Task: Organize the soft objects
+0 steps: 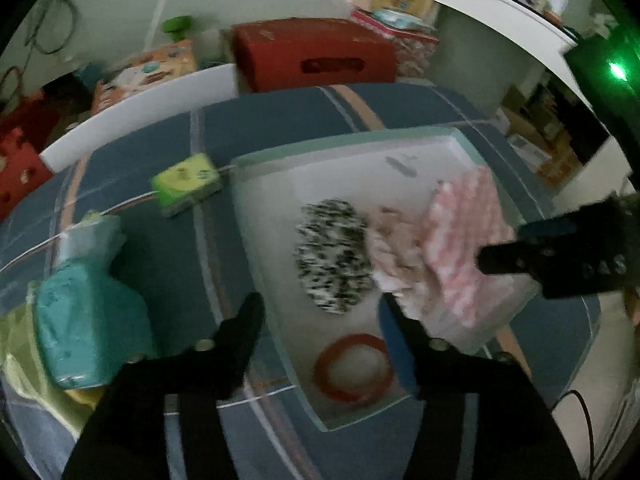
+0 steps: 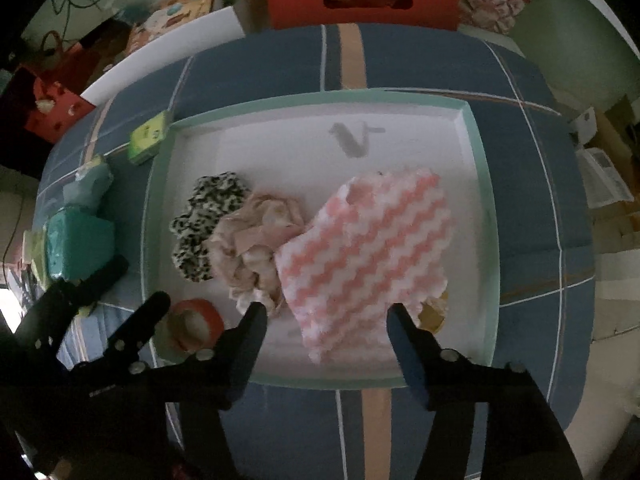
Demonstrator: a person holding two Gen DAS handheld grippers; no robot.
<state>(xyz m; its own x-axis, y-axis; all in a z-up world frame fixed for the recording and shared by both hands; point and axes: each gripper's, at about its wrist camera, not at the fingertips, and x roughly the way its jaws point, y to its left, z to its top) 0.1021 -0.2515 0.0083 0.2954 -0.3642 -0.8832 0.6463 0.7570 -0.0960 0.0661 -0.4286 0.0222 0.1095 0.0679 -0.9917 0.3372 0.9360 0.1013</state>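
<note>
Both my hand-held grippers, left (image 1: 320, 312) and right (image 2: 326, 316), gape wide, empty | ahead, tray (image 2: 486, 184) holds pink zigzag cloth (image 2: 364, 256), beige scrunchie (image 2: 256, 248), speckled scrunchie (image 2: 208, 224) | off left, teal packet (image 2: 78, 246) and green block (image 2: 148, 138) look unsorted

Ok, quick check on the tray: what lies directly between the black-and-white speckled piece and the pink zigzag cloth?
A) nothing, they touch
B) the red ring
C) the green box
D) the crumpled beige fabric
D: in the right wrist view the crumpled beige fabric sits in the tray between the speckled piece and the pink zigzag cloth; the red ring lies nearer, by the tray's corner.
</note>
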